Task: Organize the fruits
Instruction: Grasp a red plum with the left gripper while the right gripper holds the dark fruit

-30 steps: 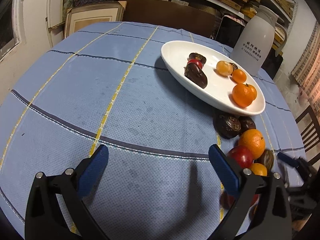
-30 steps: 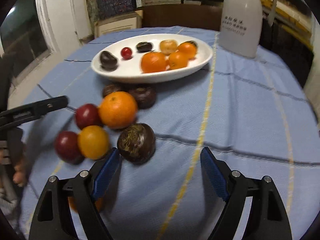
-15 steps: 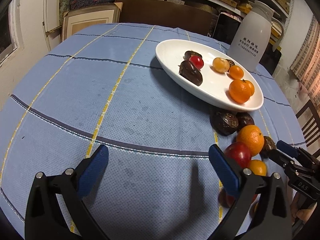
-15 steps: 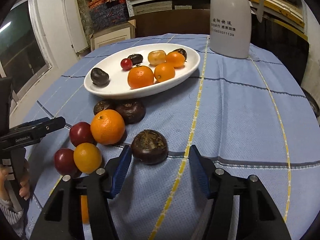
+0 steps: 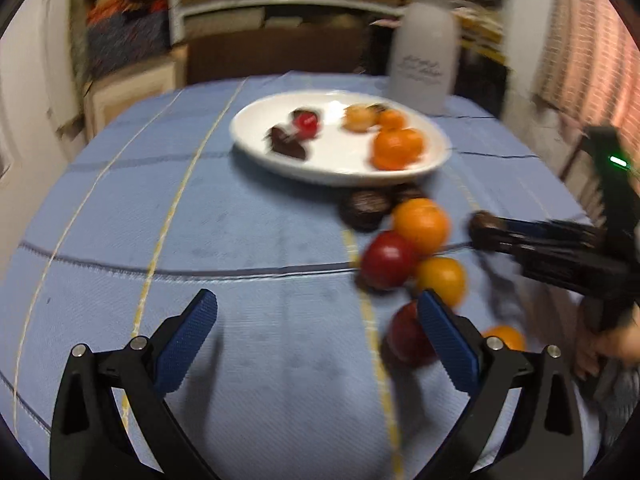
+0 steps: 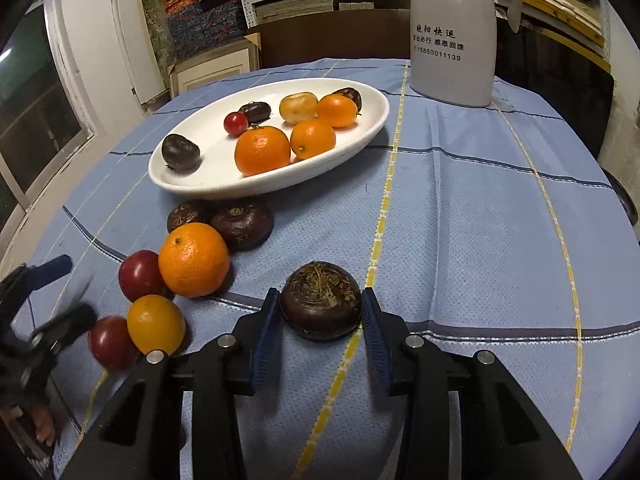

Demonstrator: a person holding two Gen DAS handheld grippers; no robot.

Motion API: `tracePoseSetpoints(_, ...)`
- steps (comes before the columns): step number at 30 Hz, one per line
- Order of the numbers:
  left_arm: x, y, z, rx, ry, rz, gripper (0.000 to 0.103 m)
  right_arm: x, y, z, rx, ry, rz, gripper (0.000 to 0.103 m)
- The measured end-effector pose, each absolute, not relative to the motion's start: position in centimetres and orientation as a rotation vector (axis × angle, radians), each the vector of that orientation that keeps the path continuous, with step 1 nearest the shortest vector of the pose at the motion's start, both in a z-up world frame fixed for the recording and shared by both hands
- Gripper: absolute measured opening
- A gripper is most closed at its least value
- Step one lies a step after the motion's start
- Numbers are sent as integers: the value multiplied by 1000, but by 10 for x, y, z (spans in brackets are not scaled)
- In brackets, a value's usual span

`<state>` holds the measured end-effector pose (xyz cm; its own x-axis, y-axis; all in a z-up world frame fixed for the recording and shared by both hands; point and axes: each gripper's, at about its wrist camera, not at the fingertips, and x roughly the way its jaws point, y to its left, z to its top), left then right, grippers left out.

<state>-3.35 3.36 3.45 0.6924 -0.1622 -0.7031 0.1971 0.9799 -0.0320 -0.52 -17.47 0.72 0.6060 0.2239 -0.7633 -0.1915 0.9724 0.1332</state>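
My right gripper [image 6: 320,312] is shut on a dark brown water chestnut [image 6: 321,305] that rests on the blue tablecloth; it also shows in the left wrist view [image 5: 486,232]. A white oval plate [image 6: 372,120] behind it holds several oranges and dark fruits. Loose fruit lies left of the chestnut: an orange [image 6: 194,259], a red fruit [image 6: 140,275], a yellow-orange fruit [image 6: 156,325], another red fruit [image 6: 109,342] and two dark chestnuts [image 6: 242,224]. My left gripper [image 5: 316,338] is open and empty, low over the cloth, left of that cluster [image 5: 420,226]. The left wrist view is blurred.
A tall white jug [image 6: 452,32] stands behind the plate at the table's far side. Shelves and boxes fill the background. A dark chair [image 5: 576,168] stands at the right of the table. The table edge curves near the left gripper [image 6: 44,280].
My right gripper has moved forward and closed its fingers on the dark chestnut. My left gripper has swung right, bringing the loose fruit cluster nearer its right finger.
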Motion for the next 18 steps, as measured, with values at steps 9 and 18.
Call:
tracePoseSetpoints(9,-45,7,39,134,741,-308,98,-6,-175,7,38,887,239,42)
tracePoseSetpoints(18,-30,3,26,129,838,-339,99,-7,-175,7,36,888,238,42)
